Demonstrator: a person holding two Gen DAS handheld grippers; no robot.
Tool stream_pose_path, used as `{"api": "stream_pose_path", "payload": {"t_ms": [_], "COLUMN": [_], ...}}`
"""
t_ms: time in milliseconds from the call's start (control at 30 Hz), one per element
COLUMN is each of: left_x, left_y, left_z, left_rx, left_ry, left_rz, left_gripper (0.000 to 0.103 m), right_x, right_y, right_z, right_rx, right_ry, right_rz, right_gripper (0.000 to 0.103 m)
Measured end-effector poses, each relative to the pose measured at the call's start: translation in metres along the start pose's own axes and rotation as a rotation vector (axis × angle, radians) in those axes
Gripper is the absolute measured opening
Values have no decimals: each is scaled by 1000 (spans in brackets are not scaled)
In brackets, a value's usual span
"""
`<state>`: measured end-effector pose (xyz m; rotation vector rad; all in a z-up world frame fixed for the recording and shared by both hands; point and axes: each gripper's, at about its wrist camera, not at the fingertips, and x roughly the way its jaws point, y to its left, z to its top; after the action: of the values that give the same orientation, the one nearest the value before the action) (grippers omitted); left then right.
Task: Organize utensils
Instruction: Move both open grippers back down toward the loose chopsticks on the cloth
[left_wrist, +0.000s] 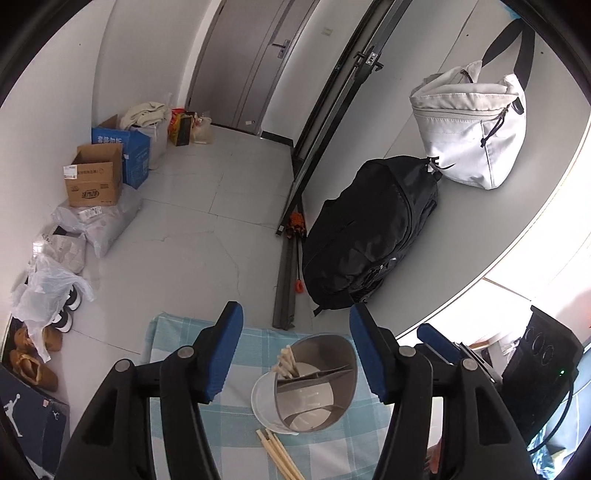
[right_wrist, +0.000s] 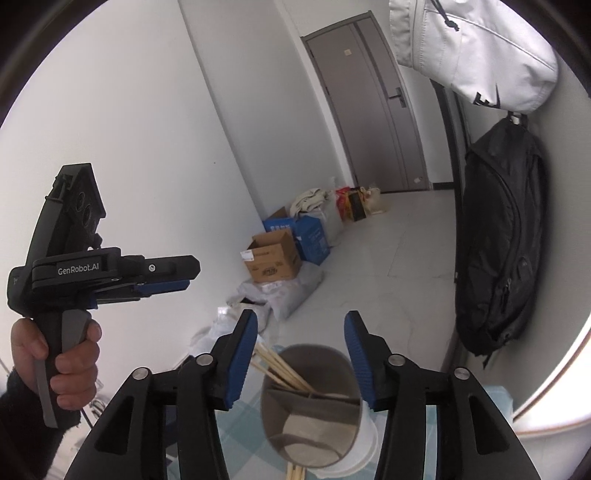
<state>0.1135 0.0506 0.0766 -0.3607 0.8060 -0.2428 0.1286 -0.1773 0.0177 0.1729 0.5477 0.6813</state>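
Utensil holder (left_wrist: 317, 384) upright on checked cloth (left_wrist: 184, 332); chopsticks (right_wrist: 284, 369) inside lean with tips up-left. Left gripper (left_wrist: 295, 354) and right gripper (right_wrist: 301, 360) fingers apart, empty.

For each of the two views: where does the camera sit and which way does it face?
Left wrist: on the left gripper, facing down over its open fingers at the utensil holder and chopsticks on the checked cloth; the right gripper shows at right.
Right wrist: on the right gripper, looking over the holder toward the door; the left gripper and left hand show at left.
Shared: holder, black backpack, white bag, boxes.
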Motion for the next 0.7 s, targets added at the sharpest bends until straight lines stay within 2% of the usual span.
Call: {"api": "stream_pose_path", "payload": {"t_ms": [100,167,233,367,433,700], "left_x": [-9,-16,-23,-32,-35,-42], "left_y": [-6,-11,-15,-20,-21,-31], "left_z": [-6,-12,-18,-28,-33,-60], "left_rx": [18,26,36,45,53,85], "left_ry": [-23,-42,-60,-88,-91,-96], "left_rz": [32,59,65,84,91,108], "left_gripper": [57,62,67,68,69,70], "right_x": [-12,-21,-30,-45,-50,-68], "right_y": [5,10,15,26,30,41], "right_z": [-3,-5,-6,-11,-16,-35], "right_rx": [8,4,-4,-27,-29,-50], "right_ry": [-17,-32,-45,-67,-74,-78], "right_rz": [-3,1,0,-1,-1,-9], "right_gripper": [59,63,71,77,83,89]}}
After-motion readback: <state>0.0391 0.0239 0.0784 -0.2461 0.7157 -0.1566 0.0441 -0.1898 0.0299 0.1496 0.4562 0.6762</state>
